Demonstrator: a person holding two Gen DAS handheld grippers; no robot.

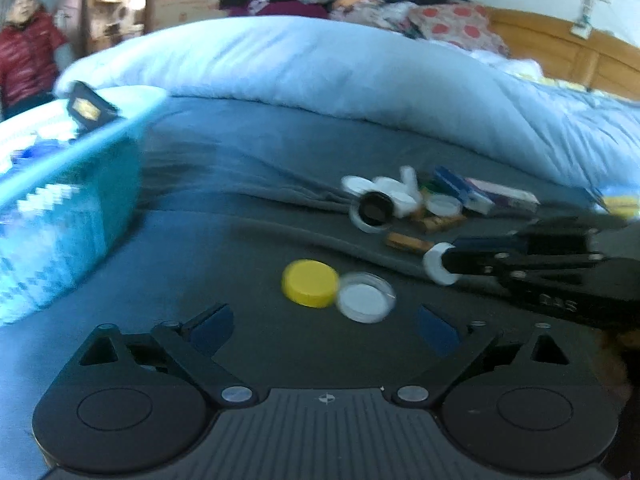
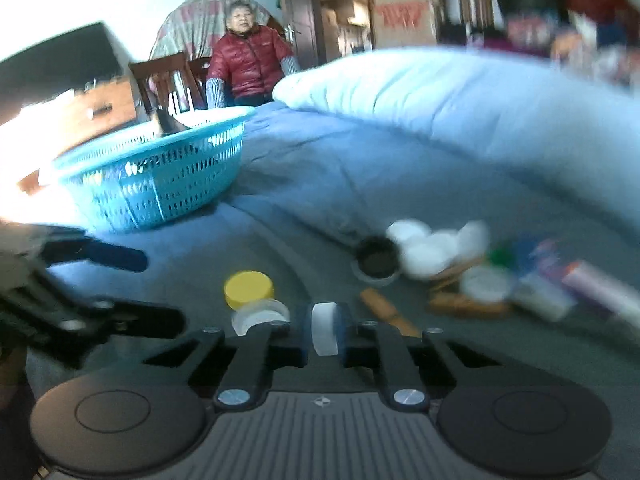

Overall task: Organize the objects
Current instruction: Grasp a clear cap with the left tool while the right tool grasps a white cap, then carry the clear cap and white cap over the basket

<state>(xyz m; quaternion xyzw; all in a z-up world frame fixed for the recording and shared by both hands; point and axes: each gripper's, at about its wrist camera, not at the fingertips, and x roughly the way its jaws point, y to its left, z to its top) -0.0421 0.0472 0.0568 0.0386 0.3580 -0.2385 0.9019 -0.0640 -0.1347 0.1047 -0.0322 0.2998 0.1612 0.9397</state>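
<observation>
On the grey bed sheet lie a yellow lid point(image 1: 310, 282) and a clear round lid point(image 1: 365, 297) touching it, just ahead of my open, empty left gripper point(image 1: 324, 326). My right gripper point(image 2: 325, 330) is shut on a white cap point(image 2: 325, 328), held on edge; it shows from the side in the left wrist view point(image 1: 438, 269). A pile of white lids point(image 1: 390, 192), a black-centred lid point(image 1: 375, 209), small boxes point(image 1: 476, 192) and brown sticks point(image 1: 408, 242) lies further back. The yellow lid point(image 2: 249, 287) and clear lid point(image 2: 260, 314) also show in the right wrist view.
A turquoise plastic basket point(image 2: 160, 176) holding items stands at the left on the bed point(image 1: 248, 240). A pale blue duvet point(image 1: 340, 68) is rolled up behind the objects. A person in a red jacket point(image 2: 250, 64) sits beyond the bed. Clothes are heaped at the headboard point(image 1: 560, 48).
</observation>
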